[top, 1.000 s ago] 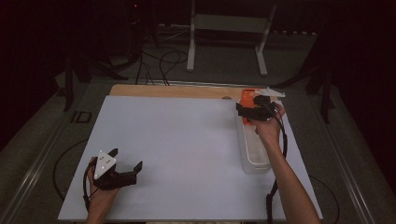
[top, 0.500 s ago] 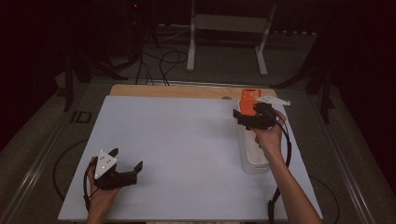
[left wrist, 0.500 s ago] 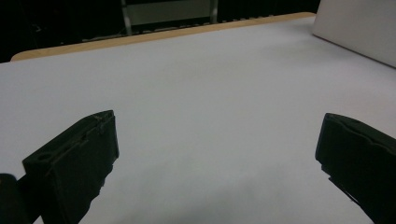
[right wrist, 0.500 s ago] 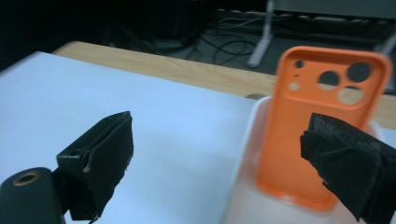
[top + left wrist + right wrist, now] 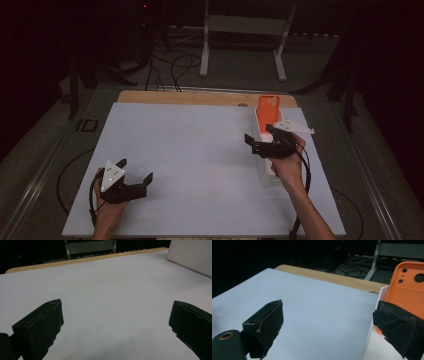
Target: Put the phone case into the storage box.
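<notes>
An orange phone case [image 5: 267, 110] lies in the far end of a long clear tray [image 5: 266, 176] at the right of the white table sheet [image 5: 195, 155]. In the right gripper view the orange case [image 5: 405, 295] with its camera holes leans inside the tray's white rim [image 5: 372, 322]. My right gripper [image 5: 260, 136] hovers over the tray's middle, open, nothing between its jaws. My left gripper [image 5: 135, 171] rests near the front left of the sheet, open and holding nothing, with bare white sheet [image 5: 115, 307] between its jaws.
A wooden board edge [image 5: 200, 97] runs along the far side of the sheet. Beyond it stand a white metal stand [image 5: 245, 30] and loose cables [image 5: 175, 65] on the dark floor. A small black box [image 5: 89, 125] sits left of the table.
My right gripper has drawn back from the orange case toward me and a little left, along the tray. The left gripper has stayed put.
</notes>
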### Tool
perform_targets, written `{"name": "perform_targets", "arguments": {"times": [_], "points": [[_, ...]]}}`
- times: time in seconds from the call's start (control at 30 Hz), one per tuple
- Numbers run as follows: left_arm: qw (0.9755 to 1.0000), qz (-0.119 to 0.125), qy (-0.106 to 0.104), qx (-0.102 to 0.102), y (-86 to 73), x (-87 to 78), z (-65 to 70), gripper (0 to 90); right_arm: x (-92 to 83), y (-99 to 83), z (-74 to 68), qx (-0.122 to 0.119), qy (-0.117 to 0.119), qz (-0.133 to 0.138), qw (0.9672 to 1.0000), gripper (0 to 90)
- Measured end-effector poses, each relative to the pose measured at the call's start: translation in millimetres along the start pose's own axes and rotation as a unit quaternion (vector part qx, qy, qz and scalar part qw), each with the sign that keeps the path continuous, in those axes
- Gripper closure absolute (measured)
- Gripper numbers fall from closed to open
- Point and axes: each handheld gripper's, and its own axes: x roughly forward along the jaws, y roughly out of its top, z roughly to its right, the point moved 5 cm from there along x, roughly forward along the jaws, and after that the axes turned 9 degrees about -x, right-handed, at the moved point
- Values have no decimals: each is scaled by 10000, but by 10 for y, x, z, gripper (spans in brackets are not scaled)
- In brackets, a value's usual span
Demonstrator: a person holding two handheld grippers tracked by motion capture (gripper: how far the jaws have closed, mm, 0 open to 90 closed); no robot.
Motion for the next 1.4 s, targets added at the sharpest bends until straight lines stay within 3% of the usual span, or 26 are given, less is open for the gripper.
{"name": "perform_targets", "arguments": {"times": [0.13, 0.57, 0.97, 1.4], "points": [[10000, 24, -15, 13, 11, -13, 9, 3, -77, -115, -125, -113, 127, -22, 9999, 86], [9997, 200, -123, 73, 51, -75, 36, 3, -290, -525, -430, -419, 126, 390, 9983, 86], [9984, 220, -421, 293, 43, -86, 102, 2, -418, -759, -535, -513, 248, 746, 9956, 87], [9983, 139, -441, 362, 26, -56, 110, 2, -493, -822, -548, -430, 275, 839, 9952, 87]]}}
